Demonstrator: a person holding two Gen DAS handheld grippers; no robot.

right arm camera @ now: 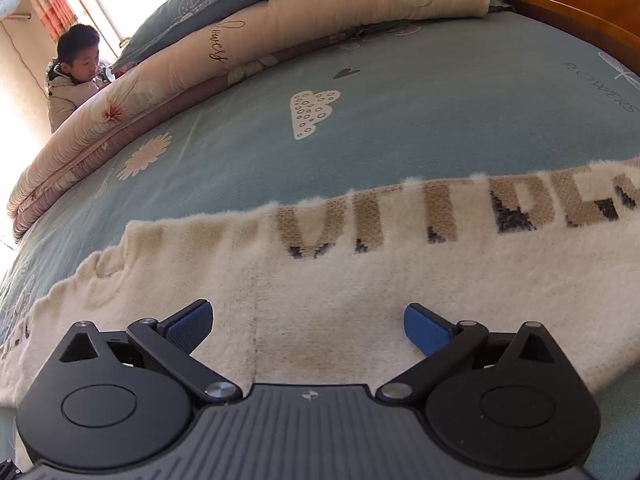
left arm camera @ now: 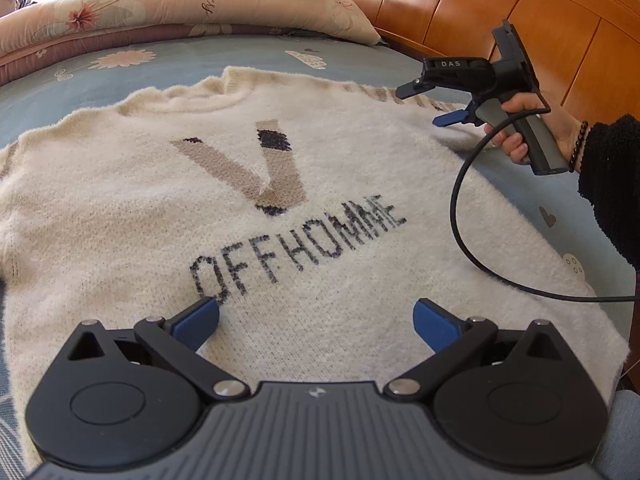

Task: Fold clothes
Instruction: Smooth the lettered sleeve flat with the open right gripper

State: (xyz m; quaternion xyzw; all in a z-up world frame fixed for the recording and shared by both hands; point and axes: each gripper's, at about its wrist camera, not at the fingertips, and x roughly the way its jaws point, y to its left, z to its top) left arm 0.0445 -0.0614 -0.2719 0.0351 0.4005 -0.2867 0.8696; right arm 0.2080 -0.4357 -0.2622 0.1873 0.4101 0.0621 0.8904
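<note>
So the cream sweater (left arm camera: 320, 200) is spread flat on the bed (left arm camera: 200, 64), front side up, the "OFF HOMME" lettering (left arm camera: 296, 248) facing you and the collar at the far end. The left hand-held gripper (left arm camera: 316, 320) hangs over the near hem, jaws spread wide, nothing in them. The right hand-held gripper (right arm camera: 308, 324) is also wide open and empty, sitting over the far-right shoulder and sleeve. Folded quilts (right arm camera: 240, 52) are stacked along the far left side.
</note>
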